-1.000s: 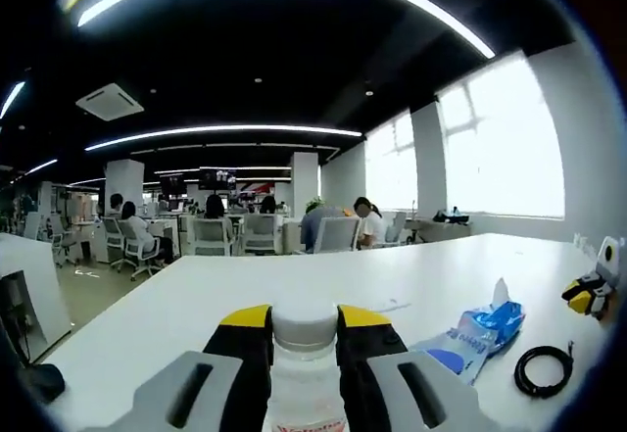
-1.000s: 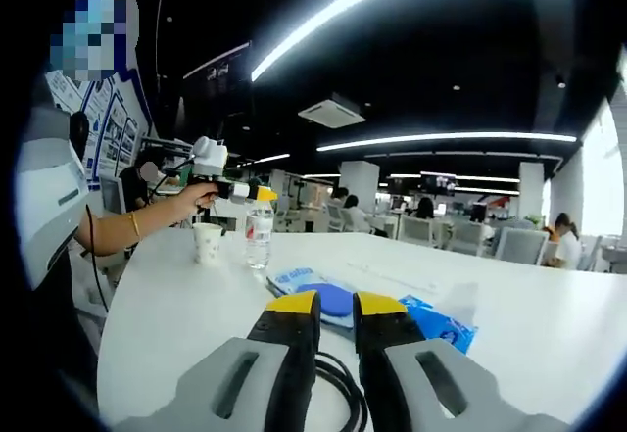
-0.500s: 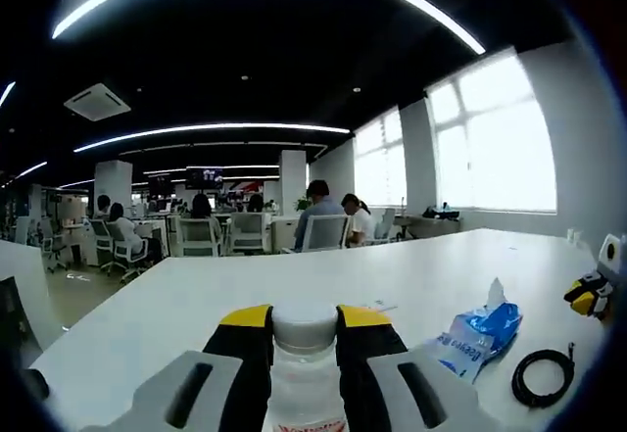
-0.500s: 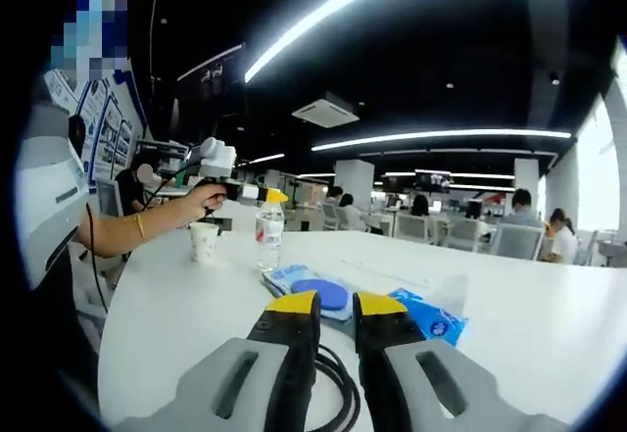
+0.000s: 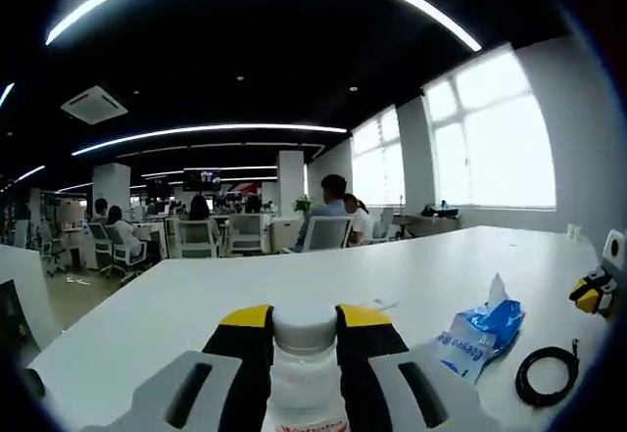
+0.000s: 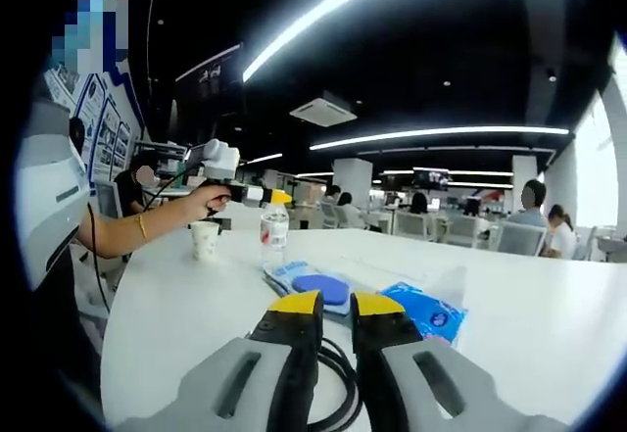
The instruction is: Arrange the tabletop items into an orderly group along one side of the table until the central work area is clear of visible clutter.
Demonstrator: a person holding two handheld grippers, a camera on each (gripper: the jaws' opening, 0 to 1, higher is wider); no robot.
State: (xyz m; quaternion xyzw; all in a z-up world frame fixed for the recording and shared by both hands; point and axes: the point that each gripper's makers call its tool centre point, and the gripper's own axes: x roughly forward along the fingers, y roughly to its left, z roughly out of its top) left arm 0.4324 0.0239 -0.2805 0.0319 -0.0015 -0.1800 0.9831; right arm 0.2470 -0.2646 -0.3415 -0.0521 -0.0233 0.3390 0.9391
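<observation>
Left gripper view: jaws clamp a clear plastic bottle (image 5: 305, 378) with white cap

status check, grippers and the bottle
Left gripper shut on water bottle, upright. Right gripper nearly shut, over black cable. Paper cup beside bottle, tissue pack mid-table.
</observation>
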